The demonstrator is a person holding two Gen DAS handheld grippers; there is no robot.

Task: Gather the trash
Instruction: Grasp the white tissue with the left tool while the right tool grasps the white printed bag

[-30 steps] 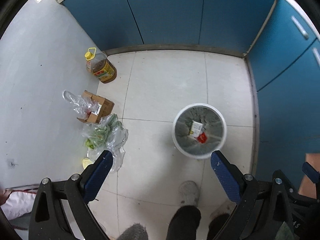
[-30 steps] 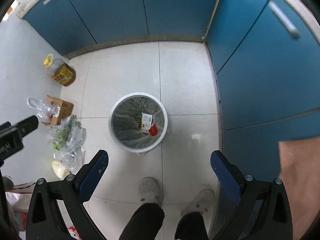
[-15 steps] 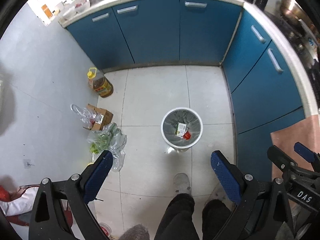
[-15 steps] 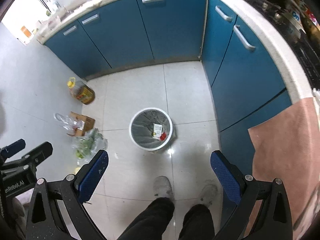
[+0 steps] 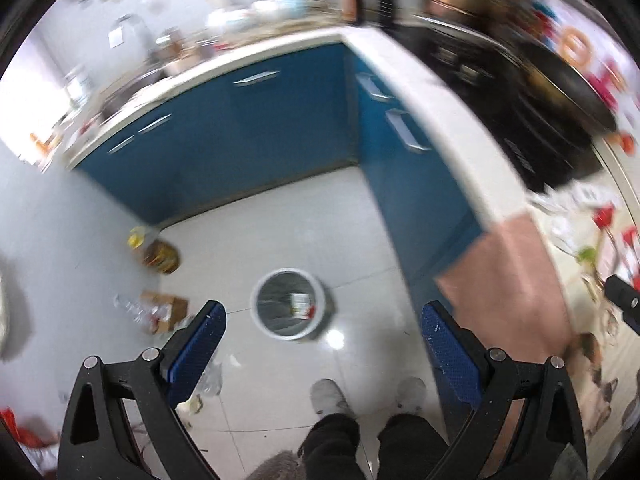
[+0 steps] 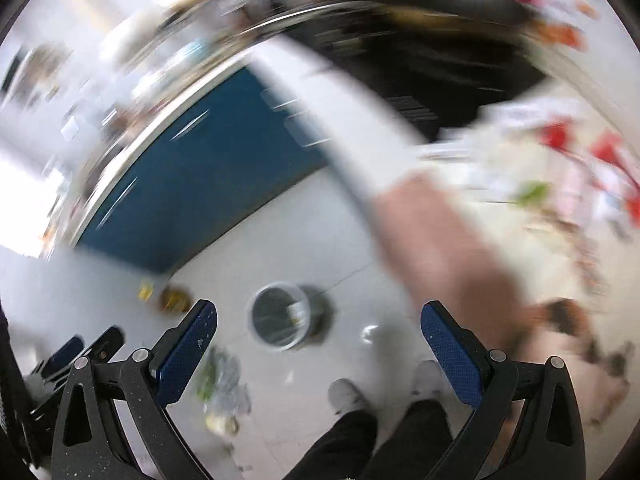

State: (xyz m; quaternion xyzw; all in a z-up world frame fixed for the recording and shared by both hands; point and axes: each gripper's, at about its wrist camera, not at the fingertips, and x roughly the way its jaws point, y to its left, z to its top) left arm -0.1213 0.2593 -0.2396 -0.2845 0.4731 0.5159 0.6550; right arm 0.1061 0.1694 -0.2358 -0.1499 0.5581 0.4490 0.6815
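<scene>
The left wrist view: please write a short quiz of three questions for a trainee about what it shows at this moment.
1. True or false: the left claw is open and holds nothing.
2. Where does the white bin stand? A) on the counter B) on the floor tiles, in front of the person's shoes C) inside a blue cabinet
3. Fill in: the oil bottle has a ____ cap.

Key
1. True. Its blue pads stand wide apart with nothing between them.
2. B. The shoes are just below the bin in the picture.
3. Yellow.
</scene>
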